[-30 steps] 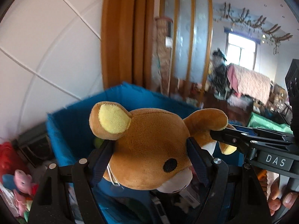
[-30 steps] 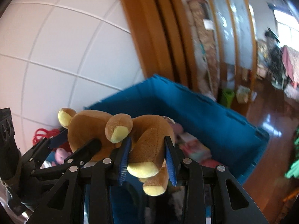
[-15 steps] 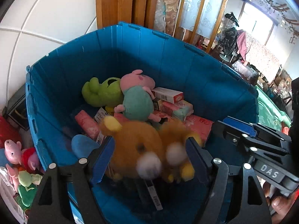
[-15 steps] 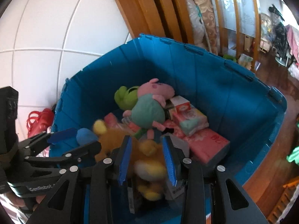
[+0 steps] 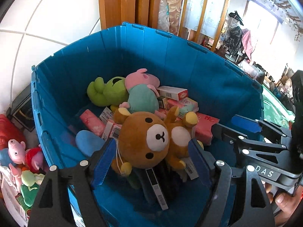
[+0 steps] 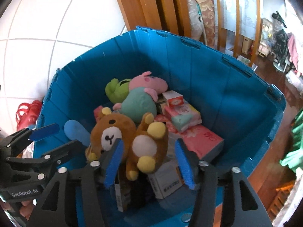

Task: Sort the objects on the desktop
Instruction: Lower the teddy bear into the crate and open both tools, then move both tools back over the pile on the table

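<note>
A brown plush bear (image 5: 149, 143) lies on its back inside the blue bin (image 5: 170, 56), on top of boxes; it also shows in the right wrist view (image 6: 130, 141). My left gripper (image 5: 151, 164) is open above the bin, its blue pads on either side of the bear without touching it. My right gripper (image 6: 149, 162) is open too, just above the bear's body. The bin (image 6: 208, 70) also holds a pink pig plush (image 5: 142, 92), a green plush (image 5: 108, 92) and several boxes.
More plush toys (image 5: 20, 155) lie outside the bin at the left, by a red object (image 6: 28, 113). A white tiled wall stands behind, with wooden door frames to the right. A green cloth (image 6: 295, 147) is at the far right.
Both grippers held the bear above the bin a second ago. Both opened and the bear dropped into the bin, where it now lies still on its back.
</note>
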The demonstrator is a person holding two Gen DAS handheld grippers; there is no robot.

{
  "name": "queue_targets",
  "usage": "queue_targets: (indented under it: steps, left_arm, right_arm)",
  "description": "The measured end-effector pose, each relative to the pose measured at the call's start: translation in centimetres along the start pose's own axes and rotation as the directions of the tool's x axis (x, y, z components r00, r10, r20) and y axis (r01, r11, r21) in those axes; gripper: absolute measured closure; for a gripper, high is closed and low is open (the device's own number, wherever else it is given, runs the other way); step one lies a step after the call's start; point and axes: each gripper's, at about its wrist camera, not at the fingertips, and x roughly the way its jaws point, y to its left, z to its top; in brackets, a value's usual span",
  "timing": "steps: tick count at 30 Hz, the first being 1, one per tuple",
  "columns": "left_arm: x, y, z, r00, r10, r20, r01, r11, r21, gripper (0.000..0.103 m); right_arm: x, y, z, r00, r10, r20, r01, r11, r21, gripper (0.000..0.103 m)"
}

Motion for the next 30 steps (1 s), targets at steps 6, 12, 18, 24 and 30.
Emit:
queue_targets:
  steps: [6,12,18,24,30]
  left_arm:
    - [-1.2,-0.4,-0.6,1.000,0.012,0.028,-0.013,1.000,0.016,0.025]
    - [-2.9,-0.6,-1.2,0.997,0.027,0.071,-0.029,0.999,0.021,0.025]
    - [-5.5,-0.1,-2.3,0.980,0.108,0.166,-0.111,0.994,0.009,0.025]
    - [-9.0,2.2,-4.3,0.934,0.219,0.283,-0.209,0.976,-0.064,0.021]
    - [-12.6,6.4,-8.0,0.869,0.340,0.359,-0.301,0.940,-0.163,0.016]
  right_arm:
    - [-0.8,0.3,-0.2,0.999,-0.043,0.024,0.044,0.999,-0.014,0.017]
    - [-1.9,0.4,-0.5,0.996,-0.074,0.051,0.075,0.997,-0.018,0.000]
    - [-3.2,1.6,-0.8,0.992,-0.095,0.086,0.100,0.994,-0.054,0.000]
    - [-4.9,4.5,-1.2,0.985,-0.093,0.147,0.110,0.988,-0.111,0.000]
    - [-7.3,9.3,-1.6,0.975,-0.004,0.222,0.044,0.983,-0.176,0.000]
